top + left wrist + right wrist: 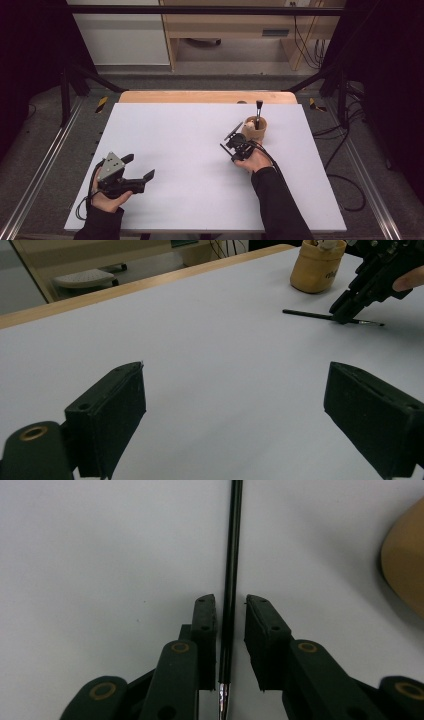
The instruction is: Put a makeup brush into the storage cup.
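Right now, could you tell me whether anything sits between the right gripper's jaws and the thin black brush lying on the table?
Nothing visible does. The black brush lies flat on the white table, already between the jaws of the right gripper, with a narrow gap on the one side. The tan cup stands off to the side, clear of them.

Dark marking on tan cup point(317, 269), too blurred to read.

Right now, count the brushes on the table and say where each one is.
2. One thin black brush lies flat on the white tabletop, between the jaws of the right hand-held gripper. Another brush stands upright in the tan cup; more may be hidden inside.
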